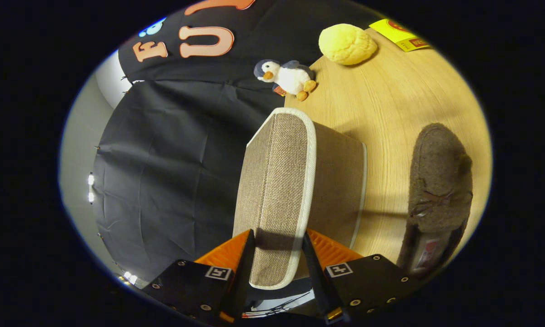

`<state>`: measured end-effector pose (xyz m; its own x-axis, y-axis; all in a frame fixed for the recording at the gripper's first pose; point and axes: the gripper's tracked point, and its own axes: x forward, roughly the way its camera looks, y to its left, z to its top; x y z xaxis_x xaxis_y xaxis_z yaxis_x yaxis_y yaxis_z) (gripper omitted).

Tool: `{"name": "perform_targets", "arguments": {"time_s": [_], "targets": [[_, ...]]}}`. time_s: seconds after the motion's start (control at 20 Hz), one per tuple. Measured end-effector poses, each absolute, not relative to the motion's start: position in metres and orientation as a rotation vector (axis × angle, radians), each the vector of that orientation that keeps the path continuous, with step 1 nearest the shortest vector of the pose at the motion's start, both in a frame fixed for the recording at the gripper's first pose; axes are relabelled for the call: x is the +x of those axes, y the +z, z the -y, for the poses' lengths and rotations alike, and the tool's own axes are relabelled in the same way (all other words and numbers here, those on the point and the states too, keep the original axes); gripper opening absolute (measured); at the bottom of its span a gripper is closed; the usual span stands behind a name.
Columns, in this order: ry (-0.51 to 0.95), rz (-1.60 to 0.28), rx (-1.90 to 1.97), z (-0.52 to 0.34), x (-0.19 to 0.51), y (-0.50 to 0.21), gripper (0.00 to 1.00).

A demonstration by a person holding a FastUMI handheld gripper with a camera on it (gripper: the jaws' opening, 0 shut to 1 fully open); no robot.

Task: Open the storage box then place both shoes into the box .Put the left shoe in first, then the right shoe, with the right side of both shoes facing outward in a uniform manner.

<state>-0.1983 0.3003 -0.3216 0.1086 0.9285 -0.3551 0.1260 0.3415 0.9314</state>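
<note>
So the hand-held gripper (277, 254) is rolled over sideways here, the whole view is tipped. Its two fingers sit either side of the near end of the storage box lid (281, 190), one finger (244, 263) against the woven outer face, the other (315, 268) on the inner side by the pale trim. The gap between them is about as wide as the lid is thick, and both look pressed on it, so it's clamped. The fingers point along the lid's length.
</note>
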Motion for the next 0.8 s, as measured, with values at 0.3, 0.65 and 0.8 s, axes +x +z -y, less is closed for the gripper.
{"name": "perform_targets", "arguments": {"time_s": [0.3,0.65,0.8], "targets": [[0.844,-1.240,1.212,-0.290,-0.170,-0.271,0.40],[0.886,-1.240,1.123,-0.319,-0.156,-0.252,0.17],[0.841,-1.291,1.044,-0.330,-0.157,-0.268,0.13]]}}
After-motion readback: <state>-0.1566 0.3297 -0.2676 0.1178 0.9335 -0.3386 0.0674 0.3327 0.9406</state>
